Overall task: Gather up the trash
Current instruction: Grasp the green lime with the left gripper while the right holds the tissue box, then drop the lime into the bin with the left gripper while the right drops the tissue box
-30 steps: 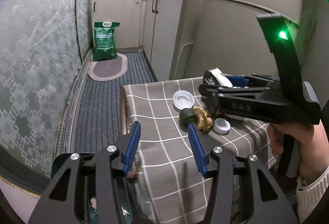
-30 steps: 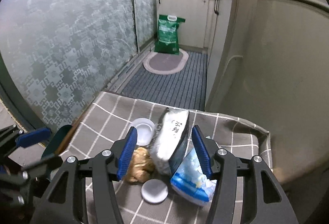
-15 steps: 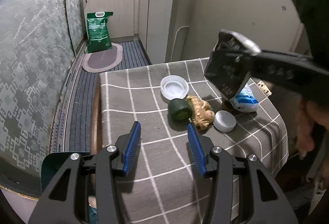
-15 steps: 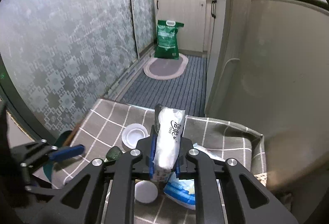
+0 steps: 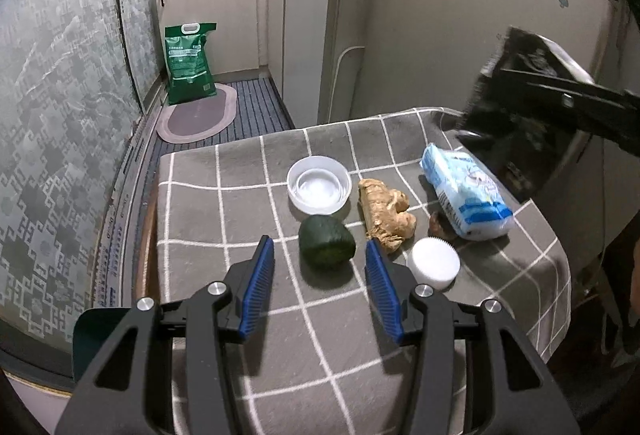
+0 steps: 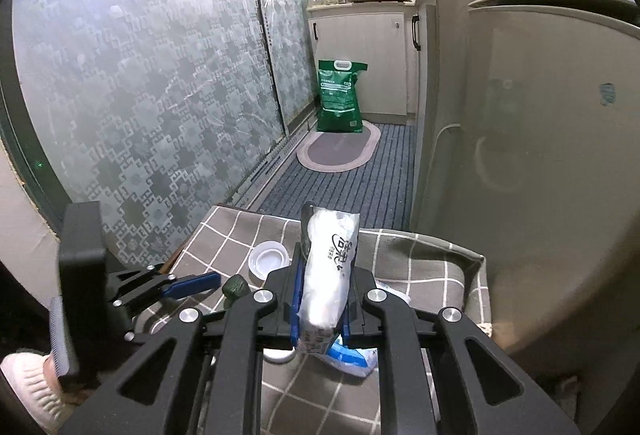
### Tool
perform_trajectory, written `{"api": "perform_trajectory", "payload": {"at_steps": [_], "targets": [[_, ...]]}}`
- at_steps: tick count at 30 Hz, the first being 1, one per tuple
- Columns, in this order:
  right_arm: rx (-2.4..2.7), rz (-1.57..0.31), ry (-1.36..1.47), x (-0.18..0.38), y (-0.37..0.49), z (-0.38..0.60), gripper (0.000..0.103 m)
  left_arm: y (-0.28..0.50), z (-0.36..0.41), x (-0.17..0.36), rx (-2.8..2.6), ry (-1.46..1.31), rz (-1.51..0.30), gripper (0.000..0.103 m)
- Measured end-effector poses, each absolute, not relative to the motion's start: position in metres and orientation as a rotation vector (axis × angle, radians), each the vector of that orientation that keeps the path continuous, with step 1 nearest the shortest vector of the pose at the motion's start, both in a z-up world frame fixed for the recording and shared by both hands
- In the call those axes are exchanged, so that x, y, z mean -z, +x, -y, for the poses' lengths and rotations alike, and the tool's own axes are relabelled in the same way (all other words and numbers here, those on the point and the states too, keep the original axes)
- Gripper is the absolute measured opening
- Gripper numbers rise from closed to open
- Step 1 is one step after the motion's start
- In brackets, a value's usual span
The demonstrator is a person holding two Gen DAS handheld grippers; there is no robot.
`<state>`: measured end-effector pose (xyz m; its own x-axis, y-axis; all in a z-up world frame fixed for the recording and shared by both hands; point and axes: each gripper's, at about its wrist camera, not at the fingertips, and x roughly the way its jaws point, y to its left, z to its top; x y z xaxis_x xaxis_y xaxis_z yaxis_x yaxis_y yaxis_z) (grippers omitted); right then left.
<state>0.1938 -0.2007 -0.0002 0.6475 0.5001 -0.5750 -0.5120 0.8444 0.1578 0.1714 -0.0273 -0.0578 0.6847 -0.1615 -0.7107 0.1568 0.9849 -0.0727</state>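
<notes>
My right hand-held gripper (image 6: 320,305) clamps a silver packet (image 6: 329,275) above the bench (image 5: 224,211); my left hand-held gripper (image 5: 320,287), jaws apart, frames a green vegetable (image 5: 327,245).

The desk (image 5: 200,211) wears a matt grey woven cloth with white check lines. The silvery wrapper (image 6: 328,275) looks like glossy crinkled foil-plastic. The blue packet (image 5: 466,195) is shiny plastic film. The ginger root (image 5: 384,211) is rough and knobbly; the white lid (image 5: 434,263) is smooth ribbed plastic.
</notes>
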Motion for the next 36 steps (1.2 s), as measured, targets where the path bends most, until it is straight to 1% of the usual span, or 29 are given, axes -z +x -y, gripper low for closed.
{"api": "perform_trajectory", "payload": {"at_steps": [2,3,4,5,6,13,23,29,36], "targets": [[-0.584,-0.645,-0.015,-0.002,0.192,0.205,0.014,0.174,0.028,0.059,0.175,-0.012,-0.799,0.049],[-0.587,-0.644,-0.013,-0.002,0.192,0.206,0.014,0.175,0.029,0.06,0.176,-0.016,-0.802,0.046],[-0.591,-0.641,-0.013,-0.003,0.191,0.208,0.014,0.176,0.029,0.06,0.174,-0.02,-0.802,0.041],[-0.596,-0.638,-0.014,-0.004,0.191,0.209,0.014,0.177,0.029,0.06,0.169,-0.02,-0.802,0.031],[-0.601,-0.638,-0.014,-0.004,0.191,0.21,0.014,0.178,0.028,0.059,0.17,-0.026,-0.803,0.029],[-0.623,-0.647,-0.033,-0.009,0.184,0.207,0.014,0.173,0.022,0.056,0.18,-0.066,-0.802,0.027],[-0.673,-0.649,-0.069,-0.018,0.173,0.167,0.014,0.153,-0.005,0.034,0.17,-0.1,-0.749,0.027],[-0.715,-0.658,-0.095,-0.014,0.169,0.133,0.014,0.136,-0.049,0.021,0.12,-0.121,-0.717,0.027],[-0.777,-0.658,-0.107,-0.014,0.163,0.095,0.014,0.121,-0.103,0.031,0.041,-0.147,-0.746,0.027]]}}
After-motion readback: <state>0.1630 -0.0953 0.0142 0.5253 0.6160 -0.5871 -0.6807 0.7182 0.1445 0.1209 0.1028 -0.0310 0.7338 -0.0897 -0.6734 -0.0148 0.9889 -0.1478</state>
